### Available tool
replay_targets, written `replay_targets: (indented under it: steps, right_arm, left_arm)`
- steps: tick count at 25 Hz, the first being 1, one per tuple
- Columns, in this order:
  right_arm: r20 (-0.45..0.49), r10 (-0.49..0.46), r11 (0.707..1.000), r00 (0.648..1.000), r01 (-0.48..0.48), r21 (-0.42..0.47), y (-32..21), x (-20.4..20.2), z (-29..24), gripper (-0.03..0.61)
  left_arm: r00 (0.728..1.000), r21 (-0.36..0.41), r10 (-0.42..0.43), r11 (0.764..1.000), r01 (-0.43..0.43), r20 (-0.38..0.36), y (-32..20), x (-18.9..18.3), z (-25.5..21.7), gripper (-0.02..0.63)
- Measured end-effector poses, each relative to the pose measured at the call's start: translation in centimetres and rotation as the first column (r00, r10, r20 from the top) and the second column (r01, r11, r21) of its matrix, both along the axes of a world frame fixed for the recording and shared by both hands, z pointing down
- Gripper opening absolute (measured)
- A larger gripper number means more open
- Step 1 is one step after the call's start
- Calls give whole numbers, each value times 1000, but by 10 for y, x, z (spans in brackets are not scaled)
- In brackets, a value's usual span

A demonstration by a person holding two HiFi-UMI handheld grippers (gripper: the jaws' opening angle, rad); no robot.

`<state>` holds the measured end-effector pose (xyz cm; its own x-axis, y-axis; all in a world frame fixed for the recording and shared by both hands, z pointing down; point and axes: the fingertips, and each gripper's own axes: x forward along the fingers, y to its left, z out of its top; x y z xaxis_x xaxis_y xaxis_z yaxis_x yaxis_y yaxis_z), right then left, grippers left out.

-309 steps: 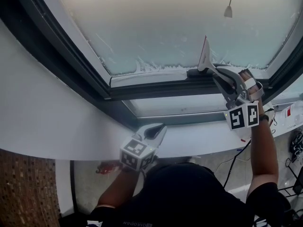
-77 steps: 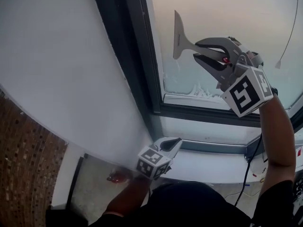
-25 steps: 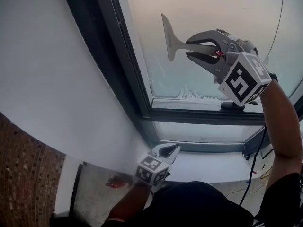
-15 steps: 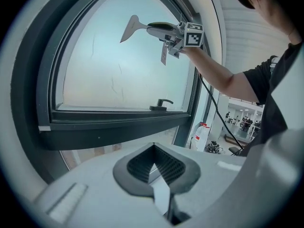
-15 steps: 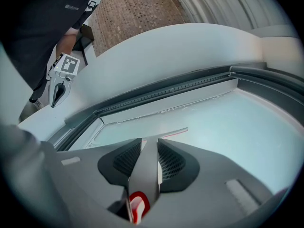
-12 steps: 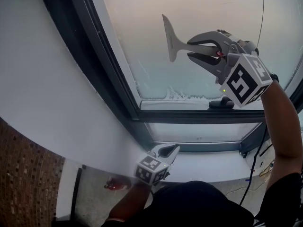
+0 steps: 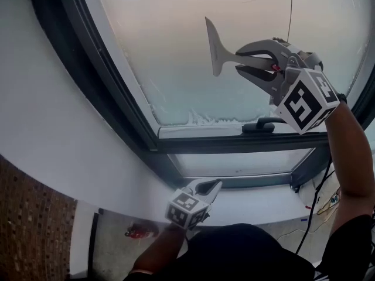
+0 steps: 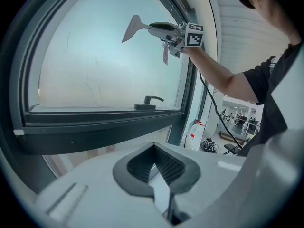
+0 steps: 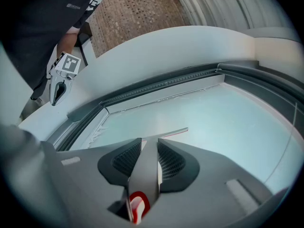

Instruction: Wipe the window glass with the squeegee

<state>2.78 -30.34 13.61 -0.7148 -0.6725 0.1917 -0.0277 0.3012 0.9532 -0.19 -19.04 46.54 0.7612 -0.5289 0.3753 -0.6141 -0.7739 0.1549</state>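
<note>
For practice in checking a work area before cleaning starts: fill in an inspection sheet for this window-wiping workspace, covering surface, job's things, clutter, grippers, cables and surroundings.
Surface: window glass looks hazy, with white streaks along its bottom edge.
Job's things: squeegee, held up with its blade facing the glass.
Clutter: red item on the floor, too small to identify.
Grippers: right gripper shut on the squeegee's handle; left gripper shut and empty, low by the white sill.
Cables: thin cord hangs before the glass; black cable runs down below the right arm.
Surroundings: dark window frame, window handle, patterned wall.
</note>
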Motion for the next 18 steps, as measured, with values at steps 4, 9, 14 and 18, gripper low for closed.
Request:
replay_targets:
  steps: [4, 9, 14, 18]
  right_arm:
    - [-7, 32, 999, 999, -32, 6, 5, 27, -2, 132]
    - [4, 90, 996, 996, -90, -7, 8, 57, -3, 132]
    - [4, 119, 993, 993, -119, -2, 10, 82, -4, 132]
    - [-5, 142, 990, 990, -142, -10, 12, 99, -3, 132]
  left_arm:
    - [1000, -7, 12, 1000, -12, 9, 4, 16, -2, 0]
    - [1000, -13, 14, 1000, -14, 3, 6, 31, -10, 0]
    - [999, -5, 50, 999, -50, 8, 10, 46, -1, 0]
    - [999, -8, 53, 999, -53, 7, 13, 55, 0, 0]
